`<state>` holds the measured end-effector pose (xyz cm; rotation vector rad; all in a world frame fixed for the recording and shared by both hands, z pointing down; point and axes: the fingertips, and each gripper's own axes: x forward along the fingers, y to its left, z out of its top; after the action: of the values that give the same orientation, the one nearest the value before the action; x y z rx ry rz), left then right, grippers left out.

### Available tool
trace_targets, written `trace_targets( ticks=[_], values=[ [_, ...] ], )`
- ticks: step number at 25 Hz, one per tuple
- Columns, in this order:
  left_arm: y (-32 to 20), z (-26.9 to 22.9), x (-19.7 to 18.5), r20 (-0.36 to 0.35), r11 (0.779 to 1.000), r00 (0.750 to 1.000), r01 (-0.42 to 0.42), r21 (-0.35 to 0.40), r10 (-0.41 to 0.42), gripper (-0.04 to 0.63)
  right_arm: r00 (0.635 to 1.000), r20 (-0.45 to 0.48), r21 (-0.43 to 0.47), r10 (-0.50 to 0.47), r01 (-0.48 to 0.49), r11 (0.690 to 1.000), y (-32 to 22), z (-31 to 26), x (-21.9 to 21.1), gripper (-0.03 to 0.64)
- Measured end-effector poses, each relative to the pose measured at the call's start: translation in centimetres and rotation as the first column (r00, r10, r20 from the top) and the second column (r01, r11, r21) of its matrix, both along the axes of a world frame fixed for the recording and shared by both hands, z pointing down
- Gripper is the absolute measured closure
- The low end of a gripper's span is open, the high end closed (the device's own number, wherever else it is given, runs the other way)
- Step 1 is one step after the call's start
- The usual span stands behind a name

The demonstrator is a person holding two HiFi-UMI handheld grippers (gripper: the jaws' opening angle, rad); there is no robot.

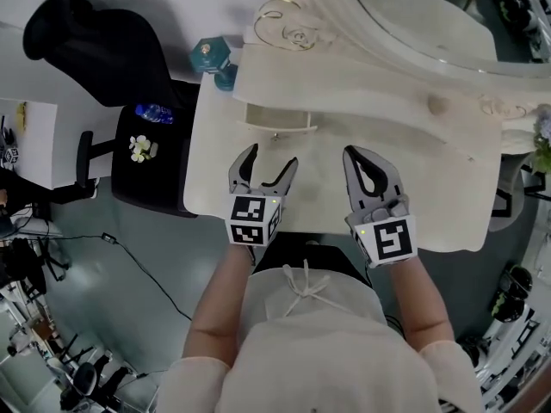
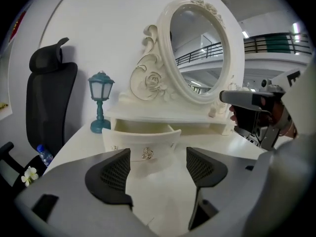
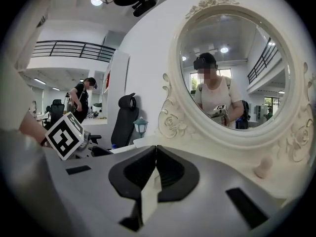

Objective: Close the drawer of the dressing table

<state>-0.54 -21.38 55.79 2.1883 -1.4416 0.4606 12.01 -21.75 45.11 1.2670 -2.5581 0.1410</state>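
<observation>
The cream dressing table (image 1: pixel 344 196) has its small left drawer (image 1: pixel 277 119) pulled out under the mirror shelf. In the left gripper view the drawer (image 2: pixel 143 138) stands open straight ahead, its curved front carrying a flower knob (image 2: pixel 147 153). My left gripper (image 1: pixel 272 158) hovers over the tabletop just in front of the drawer, open and empty (image 2: pixel 158 169). My right gripper (image 1: pixel 360 155) is beside it to the right, shut on nothing (image 3: pixel 156 151), facing the oval mirror (image 3: pixel 229 68).
A teal lantern lamp (image 1: pixel 209 57) stands at the table's back left corner (image 2: pixel 100 100). A black office chair (image 1: pixel 82 41) and a black stool with a bottle and flowers (image 1: pixel 146 144) are left of the table. A second drawer knob (image 3: pixel 264 167) shows on the right.
</observation>
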Motion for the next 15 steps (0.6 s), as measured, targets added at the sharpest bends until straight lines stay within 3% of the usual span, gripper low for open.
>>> trace_targets(
  ticks=[5,9,12,15],
  values=[
    [-1.6,2.3,-0.1,-0.004,0.999,1.0,0.018,-0.038,-0.018,0.229,1.0,-0.005,-0.011,-0.008,0.008,1.0,-1.8,1.9,-0.4,0.611],
    [-2.3,3.4,-0.8,0.051,0.997,0.997,0.066,-0.041,-0.064,0.341,1.0,-0.022,-0.048,-0.009,0.008,0.999,-2.3,3.6,0.2,0.611],
    [-2.6,4.0,-0.5,0.052,0.996,0.996,0.071,-0.048,-0.068,0.355,1.0,-0.015,-0.054,-0.004,0.003,0.999,-3.0,4.2,0.7,0.611],
    [-3.0,4.4,-0.8,0.049,0.993,0.994,0.099,-0.057,-0.097,0.425,1.0,-0.015,-0.061,0.001,-0.002,0.998,-3.3,4.5,0.8,0.611]
  ],
)
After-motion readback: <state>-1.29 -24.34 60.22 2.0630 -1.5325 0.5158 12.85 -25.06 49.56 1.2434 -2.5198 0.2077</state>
